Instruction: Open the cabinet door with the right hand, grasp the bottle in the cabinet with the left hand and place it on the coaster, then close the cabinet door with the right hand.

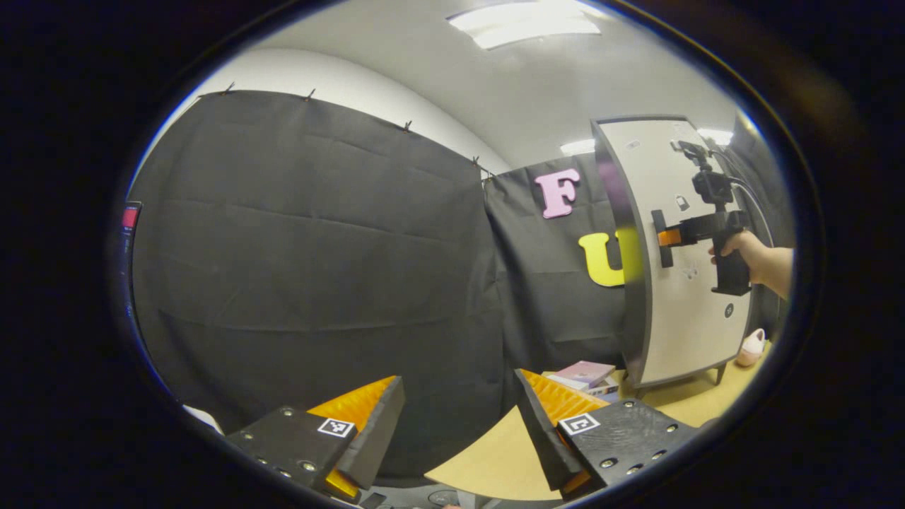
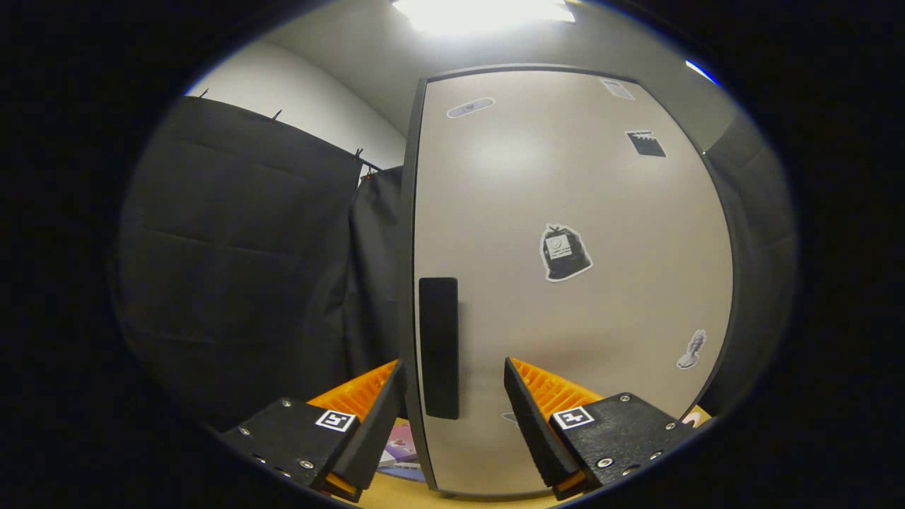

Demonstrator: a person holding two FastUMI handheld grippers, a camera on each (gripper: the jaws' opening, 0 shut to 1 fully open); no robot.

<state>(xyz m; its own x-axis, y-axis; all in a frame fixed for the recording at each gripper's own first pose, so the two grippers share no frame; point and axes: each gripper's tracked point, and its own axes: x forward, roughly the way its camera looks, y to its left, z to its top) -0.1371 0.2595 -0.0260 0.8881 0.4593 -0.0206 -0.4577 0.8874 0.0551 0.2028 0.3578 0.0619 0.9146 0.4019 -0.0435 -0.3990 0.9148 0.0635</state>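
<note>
Left gripper view's released left claw [image 1: 459, 431]; right gripper view's released right claw [image 2: 452, 413] straddles door handle [image 2: 438, 346].

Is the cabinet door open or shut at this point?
Shut, as far as shows: the cabinet door lies flat with no interior visible. The right gripper is open, its fingers either side of the handle, not yet gripping.

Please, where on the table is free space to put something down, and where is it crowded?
Free: the bare table just ahead of the left gripper, bordered by the black cloth. Crowded: the far side, where books lie beside the cabinet foot, and a small pink object sits beyond it.
</note>
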